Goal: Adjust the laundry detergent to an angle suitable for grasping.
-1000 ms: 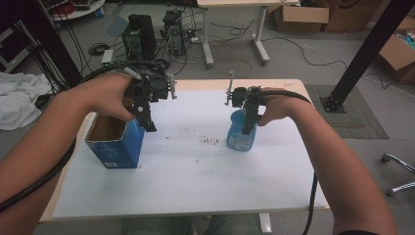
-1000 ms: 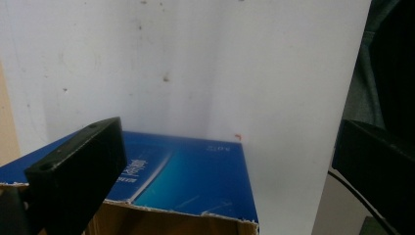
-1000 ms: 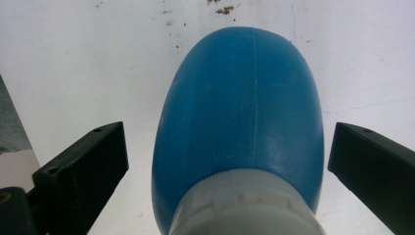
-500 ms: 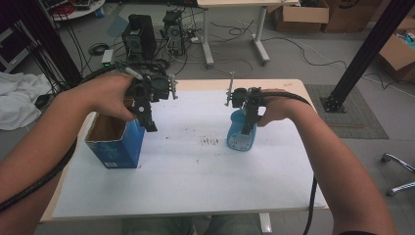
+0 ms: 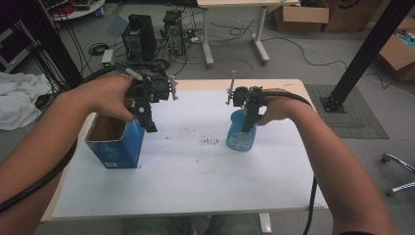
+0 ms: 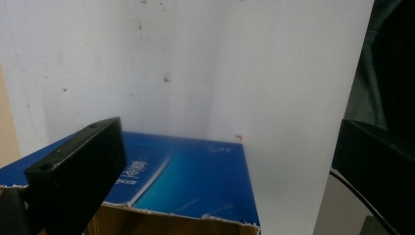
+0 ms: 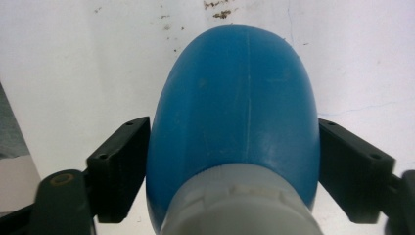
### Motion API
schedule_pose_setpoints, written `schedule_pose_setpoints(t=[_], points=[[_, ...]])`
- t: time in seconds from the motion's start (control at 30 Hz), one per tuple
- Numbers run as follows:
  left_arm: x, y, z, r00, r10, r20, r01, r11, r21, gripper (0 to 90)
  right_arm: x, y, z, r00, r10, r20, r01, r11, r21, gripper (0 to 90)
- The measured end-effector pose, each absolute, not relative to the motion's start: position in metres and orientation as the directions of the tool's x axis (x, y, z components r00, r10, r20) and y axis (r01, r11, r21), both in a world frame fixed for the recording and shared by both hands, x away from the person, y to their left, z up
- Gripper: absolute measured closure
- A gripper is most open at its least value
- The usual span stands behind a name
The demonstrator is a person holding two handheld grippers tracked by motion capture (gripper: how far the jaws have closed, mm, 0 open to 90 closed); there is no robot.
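Observation:
An open blue cardboard box point(image 5: 115, 147) stands at the left of the white table point(image 5: 195, 186). My left gripper point(image 5: 148, 126) hangs jaws-down at the box's right-hand rim, open and holding nothing. In the left gripper view the blue box wall point(image 6: 195, 181) with its torn top edge lies between the wide-apart jaws of that gripper point(image 6: 230, 147). A blue plastic bottle point(image 5: 240, 137) stands right of centre on the table. My right gripper point(image 5: 250, 122) comes down on its upper part. In the right gripper view the bottle point(image 7: 235, 98) fills the gap of this gripper point(image 7: 234, 166), both jaws against its sides.
Small dark marks point(image 5: 210, 141) dot the table's middle. Behind the table, on the floor, are computer towers point(image 5: 139, 29), cables and another table's legs point(image 5: 259, 34). A black post point(image 5: 362, 54) and cardboard boxes point(image 5: 399, 49) stand at the right; a white cloth point(image 5: 19, 98) lies at the left.

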State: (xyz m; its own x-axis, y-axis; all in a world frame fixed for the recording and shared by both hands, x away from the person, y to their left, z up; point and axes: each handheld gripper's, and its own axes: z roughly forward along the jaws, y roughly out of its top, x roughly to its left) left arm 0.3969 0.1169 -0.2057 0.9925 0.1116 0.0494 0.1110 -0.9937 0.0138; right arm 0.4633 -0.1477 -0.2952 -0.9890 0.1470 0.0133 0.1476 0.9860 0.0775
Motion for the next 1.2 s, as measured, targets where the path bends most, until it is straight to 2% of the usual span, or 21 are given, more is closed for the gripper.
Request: schedule_pose_setpoints(t=[0.77, 1.2], points=[[0.3969, 0.116, -0.207, 0.992, 0.11, 0.053, 0.11, -0.994, 0.01, 0.1, 0.46, -0.1462, -0.2948, -0.992, 0.125, -0.001, 0.125, 0.989, 0.075, 33.7], [0.3977, 0.1154, -0.2072, 0.992, 0.107, 0.066, 0.106, -0.994, 0.005, 0.1, 0.4591, -0.1458, -0.2948, -0.991, 0.132, -0.013, 0.13, 0.989, 0.068, 36.2]])
